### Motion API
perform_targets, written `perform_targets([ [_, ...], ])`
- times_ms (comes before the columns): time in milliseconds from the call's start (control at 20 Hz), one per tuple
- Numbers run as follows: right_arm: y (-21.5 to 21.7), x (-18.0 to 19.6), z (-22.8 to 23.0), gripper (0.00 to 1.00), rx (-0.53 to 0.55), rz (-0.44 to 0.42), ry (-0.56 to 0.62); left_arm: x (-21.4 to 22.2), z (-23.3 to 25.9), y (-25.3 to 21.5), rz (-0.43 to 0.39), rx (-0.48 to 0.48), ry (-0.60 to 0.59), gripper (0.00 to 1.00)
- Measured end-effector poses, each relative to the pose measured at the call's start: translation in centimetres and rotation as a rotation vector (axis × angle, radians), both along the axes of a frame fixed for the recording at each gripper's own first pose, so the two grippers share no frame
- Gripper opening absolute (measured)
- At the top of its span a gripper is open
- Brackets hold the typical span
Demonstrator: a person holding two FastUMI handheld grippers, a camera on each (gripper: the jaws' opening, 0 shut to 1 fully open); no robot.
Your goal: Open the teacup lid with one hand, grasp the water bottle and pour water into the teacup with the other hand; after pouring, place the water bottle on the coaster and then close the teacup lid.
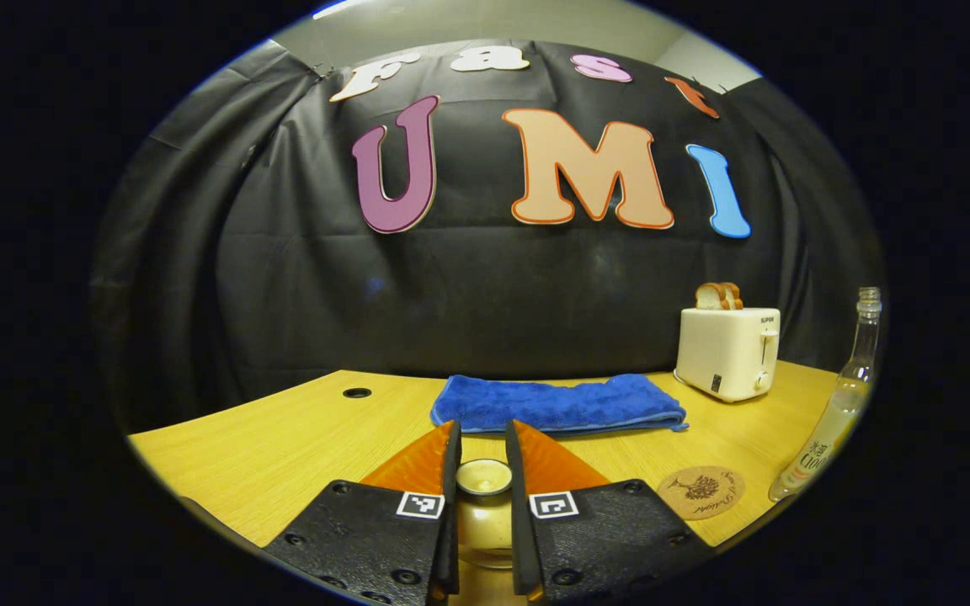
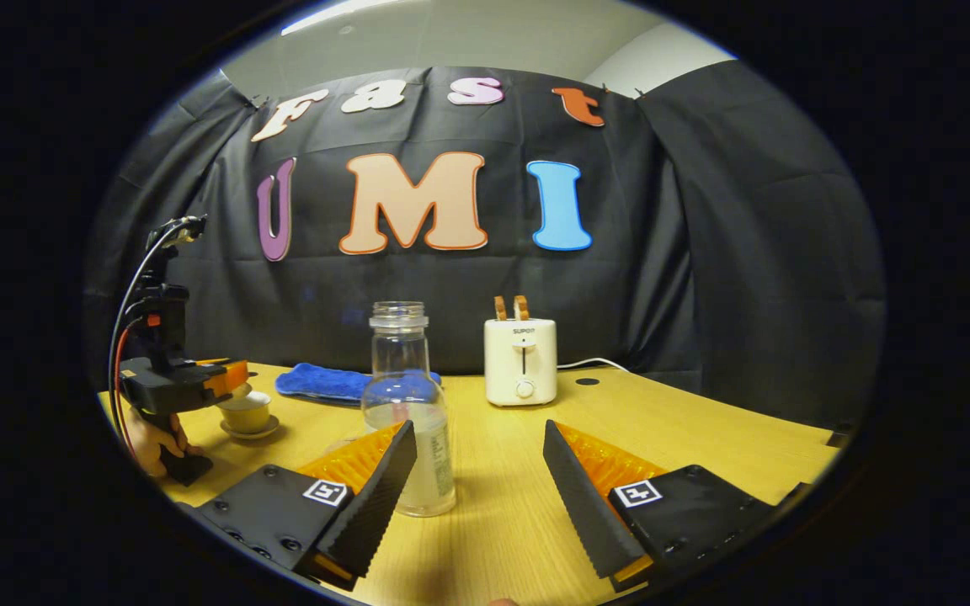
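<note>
Now the left gripper (image 1: 483, 471) has its jaws drawn in close on either side of the small round knob of the teacup lid (image 1: 484, 478); they look pressed to it, though contact is hard to confirm. Below it sits the pale ceramic teacup (image 2: 247, 412) on its saucer, seen in the right gripper view with the left gripper hovering over it, held by a hand (image 2: 152, 446).

The right gripper (image 2: 478, 471) has its jaws spread wide and holds nothing. The clear, uncapped plastic water bottle (image 2: 407, 412), partly filled, stands upright on the pale wood-grain table (image 2: 704, 438), just beside the left one of these jaws and partly behind it, not between the two.

Right of the teacup lies a round brown cork coaster (image 1: 701, 491) with a dark tree print, bare. Behind the teacup is a folded blue fluffy cloth (image 1: 556, 402); farther right, a cream boxy toaster (image 1: 727, 352) holding two bread slices.
</note>
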State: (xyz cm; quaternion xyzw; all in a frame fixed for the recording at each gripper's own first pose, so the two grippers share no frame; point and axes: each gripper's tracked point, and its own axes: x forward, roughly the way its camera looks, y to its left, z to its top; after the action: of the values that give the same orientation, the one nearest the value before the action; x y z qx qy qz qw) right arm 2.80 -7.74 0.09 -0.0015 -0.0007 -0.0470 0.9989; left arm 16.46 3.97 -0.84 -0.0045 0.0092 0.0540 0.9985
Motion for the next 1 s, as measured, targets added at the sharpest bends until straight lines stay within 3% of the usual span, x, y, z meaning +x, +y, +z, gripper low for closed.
perform_targets([
  [300,1.9,0.1,-0.1,0.98,0.005,0.099,0.005,-3.7,0.2,1.5,-0.013,-0.002,-0.009,0.22],
  [650,3.5,1.9,-0.3,0.98,0.006,0.119,0.01,-10.6,0.5,5.2,-0.02,0.006,-0.026,0.22],
  [700,3.6,2.3,-0.3,0.95,0.006,0.115,0.01,-11.2,0.5,5.8,-0.019,0.007,-0.025,0.22],
  [800,4.0,3.1,-0.3,1.0,0.007,0.111,0.012,-12.1,0.4,6.4,-0.03,0.007,-0.025,0.22],
  [950,4.5,4.6,-0.5,0.95,0.007,0.107,0.014,-12.6,0.4,6.6,-0.054,0.005,-0.026,0.24],
  [1000,4.8,5.2,-0.5,1.0,0.007,0.106,0.012,-12.6,0.4,6.6,-0.058,0.006,-0.026,0.22],
])
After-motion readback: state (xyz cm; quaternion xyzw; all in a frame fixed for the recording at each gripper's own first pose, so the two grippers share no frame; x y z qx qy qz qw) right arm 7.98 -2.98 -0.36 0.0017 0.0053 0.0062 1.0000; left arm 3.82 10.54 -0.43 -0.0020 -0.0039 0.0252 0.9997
